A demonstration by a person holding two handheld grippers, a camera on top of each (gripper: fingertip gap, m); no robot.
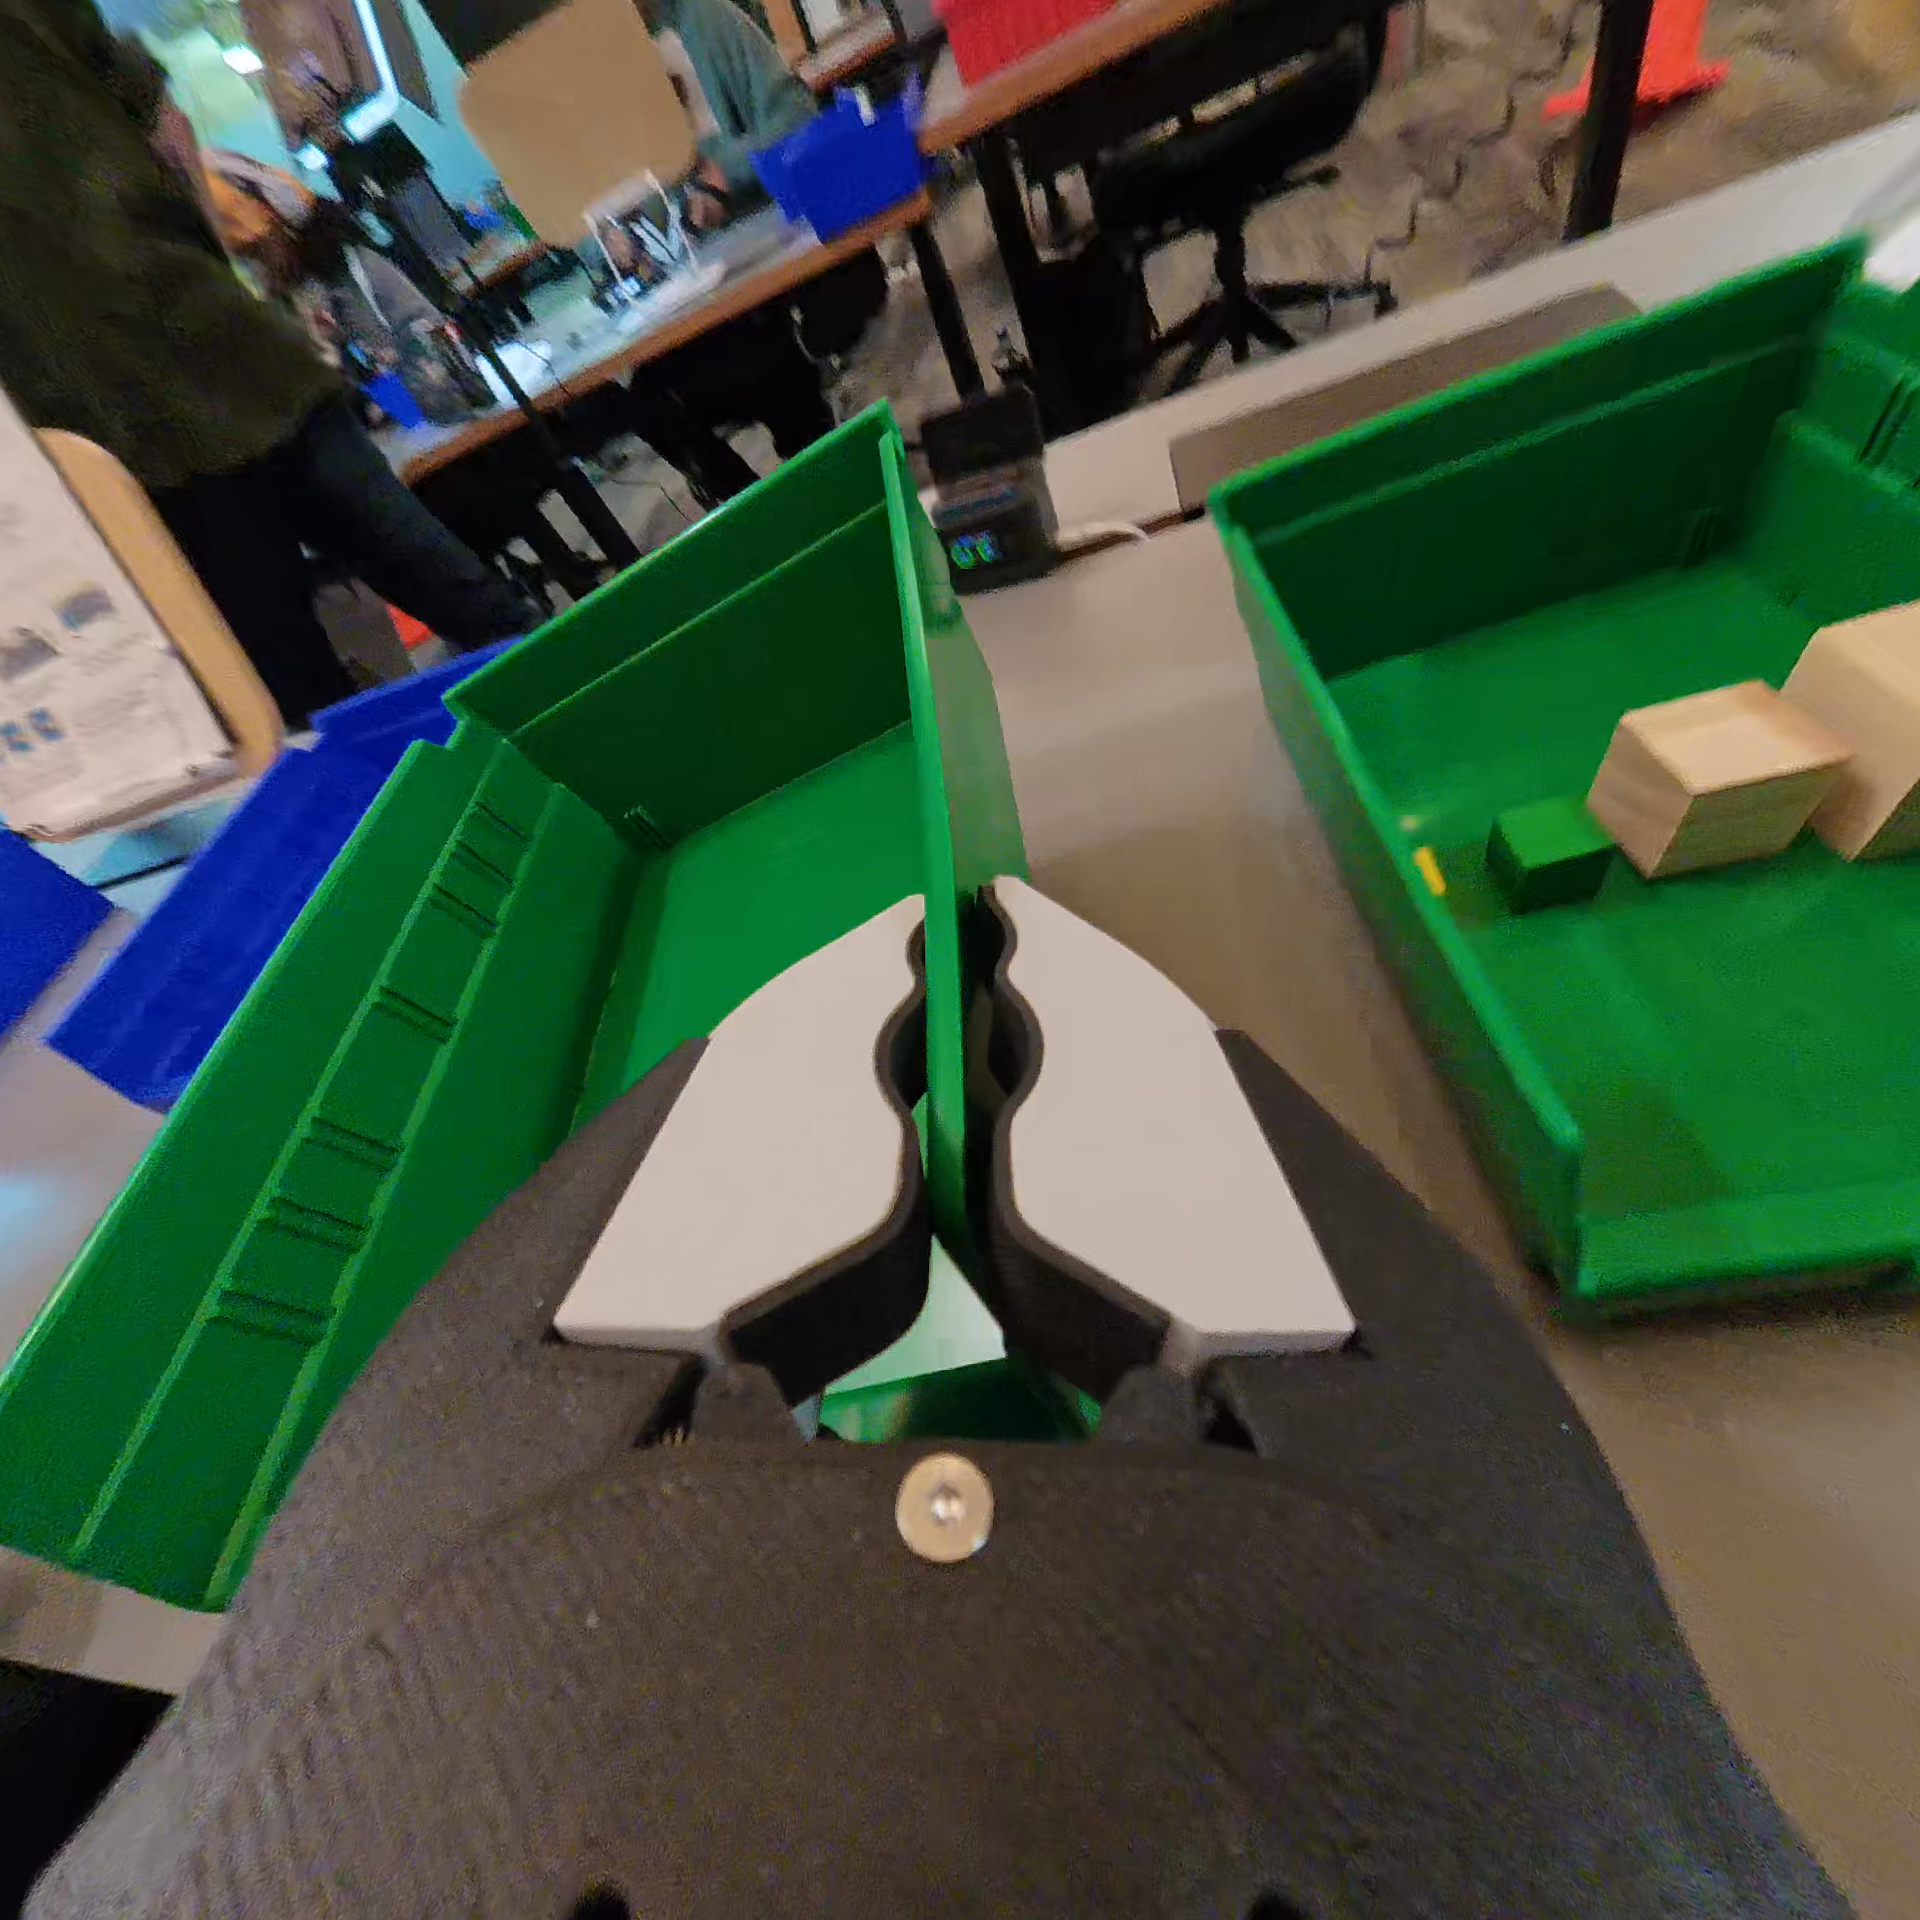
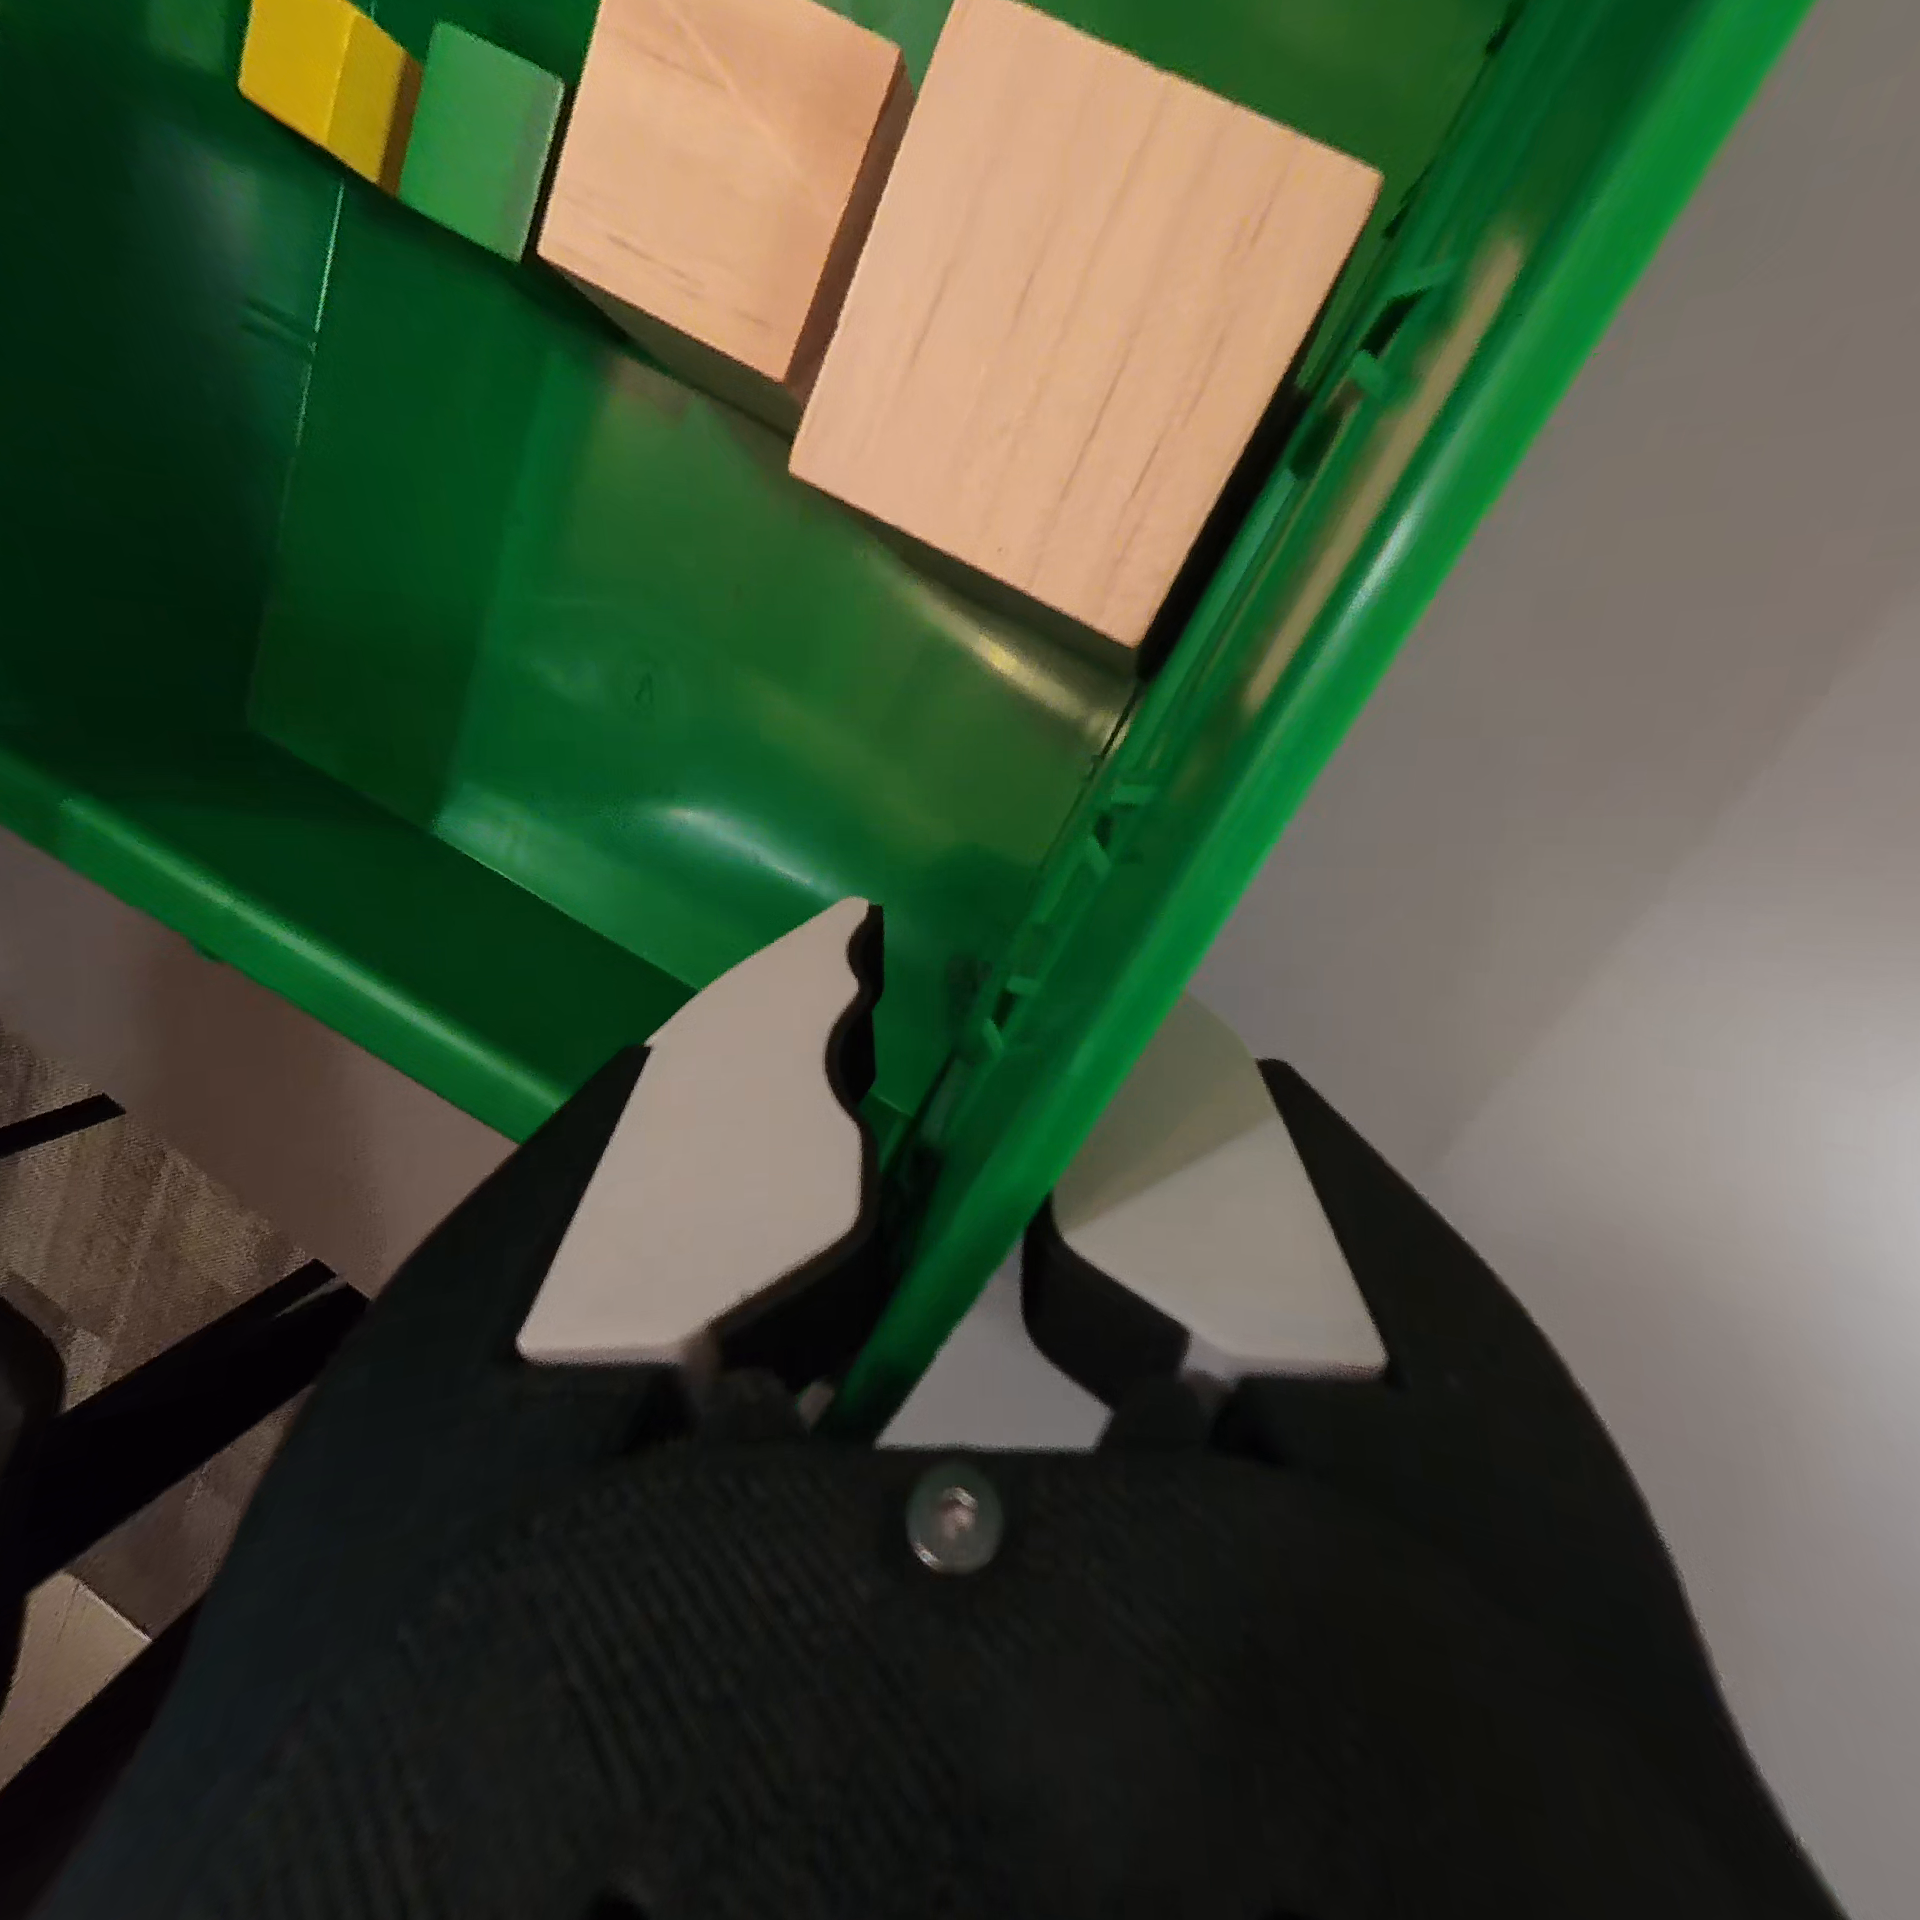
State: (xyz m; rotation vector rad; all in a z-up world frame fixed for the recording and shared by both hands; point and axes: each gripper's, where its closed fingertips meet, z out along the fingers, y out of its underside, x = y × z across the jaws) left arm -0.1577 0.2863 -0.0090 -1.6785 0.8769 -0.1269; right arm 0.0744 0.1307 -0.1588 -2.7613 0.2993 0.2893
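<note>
My left gripper is shut on the right side wall of an empty green bin, one finger inside and one outside. A second green bin stands to its right and holds two wooden blocks, a small green block and a yellow block. My right gripper is shut on the right wall of this second bin, near its front corner. In that view the large wooden block, smaller wooden block, green block and yellow block lie in a row.
Both bins rest on a grey table. Blue bins lie left of the empty bin. A black device with a lit display stands behind the bins. A person, desks and office chairs are beyond. Carpet shows below the table edge.
</note>
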